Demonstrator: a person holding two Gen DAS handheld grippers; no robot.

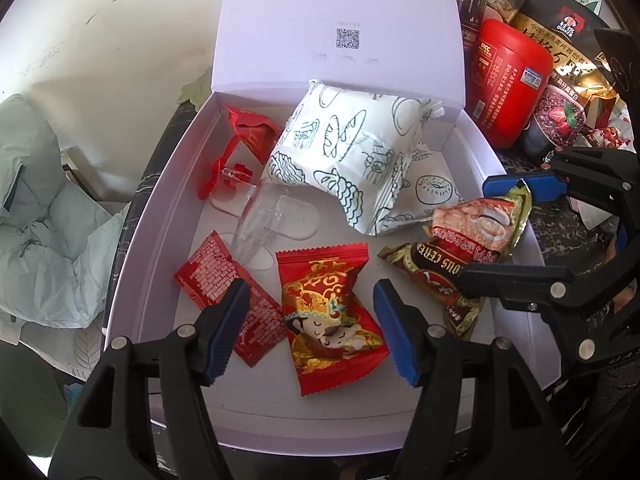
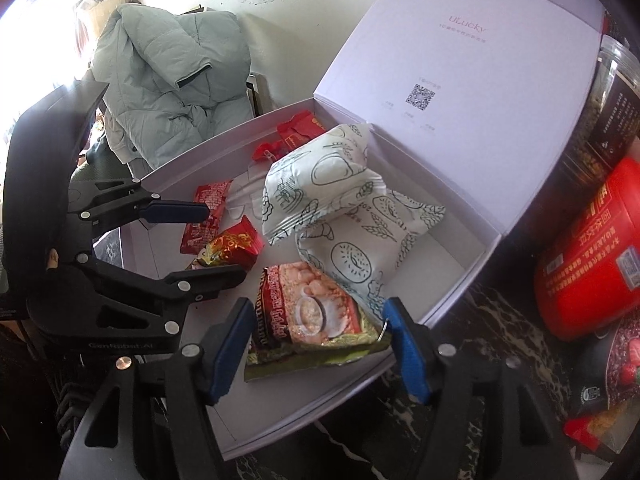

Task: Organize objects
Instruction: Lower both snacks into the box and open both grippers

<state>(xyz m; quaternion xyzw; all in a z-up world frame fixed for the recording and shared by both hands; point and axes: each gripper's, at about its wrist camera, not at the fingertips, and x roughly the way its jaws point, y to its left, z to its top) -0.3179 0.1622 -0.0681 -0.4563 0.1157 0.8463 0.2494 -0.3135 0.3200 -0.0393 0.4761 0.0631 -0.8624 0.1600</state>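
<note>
White box (image 1: 132, 248) open on the dark desk (image 2: 500, 332), snacks inside. Clear plastic piece (image 1: 260, 220) hard to make out; second white bread bag (image 2: 352, 256) mostly hidden under first (image 1: 344, 152). Left gripper (image 1: 312, 328) jaws wide open over red candy packet (image 1: 328, 316), holding nothing. Right gripper (image 2: 320, 344) jaws wide, straddling cereal sachet (image 2: 316, 316), contact unclear
</note>
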